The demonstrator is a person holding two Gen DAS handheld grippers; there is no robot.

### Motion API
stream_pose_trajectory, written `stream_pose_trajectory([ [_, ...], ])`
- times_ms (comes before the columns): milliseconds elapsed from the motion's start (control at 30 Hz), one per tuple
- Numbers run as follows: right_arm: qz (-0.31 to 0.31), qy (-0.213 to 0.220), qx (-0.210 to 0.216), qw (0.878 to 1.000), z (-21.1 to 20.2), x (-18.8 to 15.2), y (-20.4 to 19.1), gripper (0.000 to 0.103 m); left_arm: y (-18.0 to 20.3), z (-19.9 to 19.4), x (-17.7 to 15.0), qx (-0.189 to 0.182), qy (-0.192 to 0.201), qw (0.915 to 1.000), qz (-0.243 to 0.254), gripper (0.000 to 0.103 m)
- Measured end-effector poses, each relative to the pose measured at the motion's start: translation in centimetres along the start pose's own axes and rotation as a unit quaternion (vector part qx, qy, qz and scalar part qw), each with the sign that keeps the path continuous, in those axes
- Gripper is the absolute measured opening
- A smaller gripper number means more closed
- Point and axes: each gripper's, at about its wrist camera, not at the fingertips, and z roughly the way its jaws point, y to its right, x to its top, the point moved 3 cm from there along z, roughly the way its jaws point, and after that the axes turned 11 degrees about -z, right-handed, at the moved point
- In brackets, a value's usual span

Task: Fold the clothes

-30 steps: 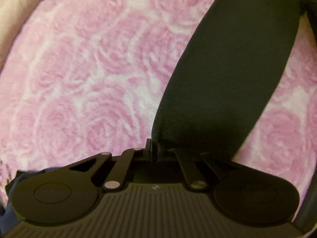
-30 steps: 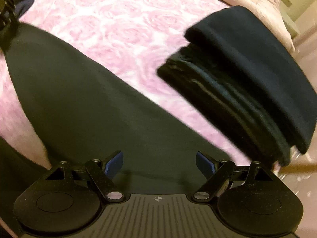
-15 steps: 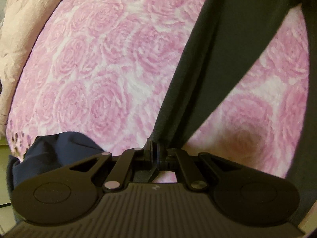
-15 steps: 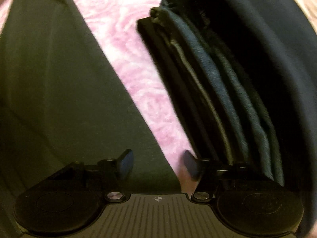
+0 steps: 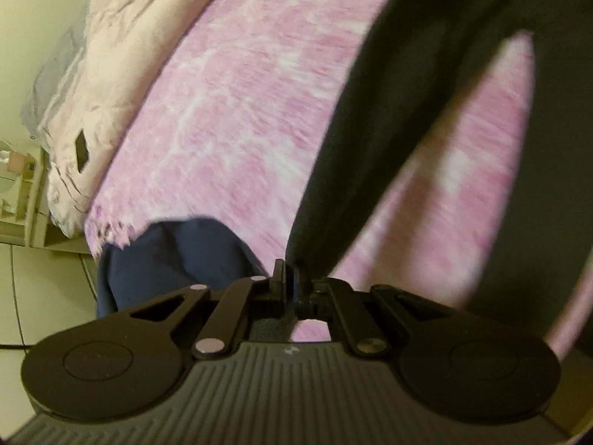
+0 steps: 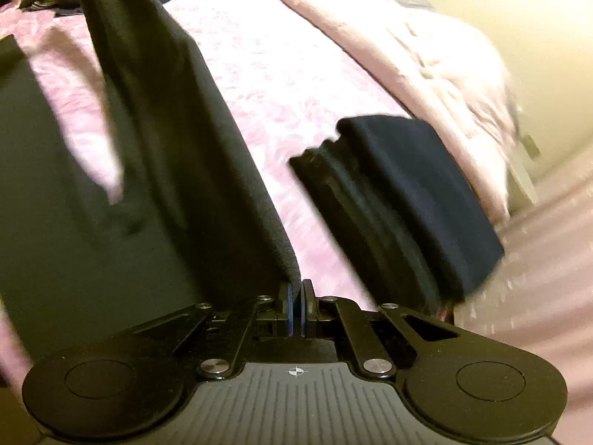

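Above the pink blanket, the left gripper pinched an edge of the dark garment, which hung lifted off the bed and stretched up toward the right. The right gripper had just closed its jaws on another edge of the same garment, pads pressed together on the cloth. A stack of folded clothes lay on the blanket just beside the raised garment. A navy cloth sat at the blanket's fringe.
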Motion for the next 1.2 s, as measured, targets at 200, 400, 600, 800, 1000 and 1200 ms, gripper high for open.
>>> stream_pose_trajectory([
  [200,0.046,-0.09,0.025,0.995,-0.1,-5.8,-14.4,0.002,10.4,1.4,-9.7,-0.067,-0.056,0.9954,0.039,0.001],
  [400,0.166,-0.112,0.0,0.98,0.0,-7.1,-16.6,0.006,17.5,4.6,-14.7,-0.08,-0.062,0.9927,0.067,0.001],
  [600,0.472,-0.063,0.0,0.879,-4.0,-9.7,-13.0,0.07,17.9,4.7,-14.9,-0.062,-0.055,0.9954,0.048,0.001],
  [800,0.725,0.007,-0.006,0.688,-2.6,-15.9,-12.5,0.065,17.1,4.8,-14.1,-0.044,-0.064,0.995,0.063,0.001],
  [1000,0.779,0.034,-0.037,0.625,-2.6,-19.0,-11.1,0.027,17.3,4.9,-13.8,-0.031,-0.073,0.9925,0.092,0.001],
  [1200,0.741,-0.001,-0.034,0.671,-2.5,-18.3,-9.6,0.008,17.3,4.7,-13.4,-0.022,-0.081,0.9906,0.108,0.001],
])
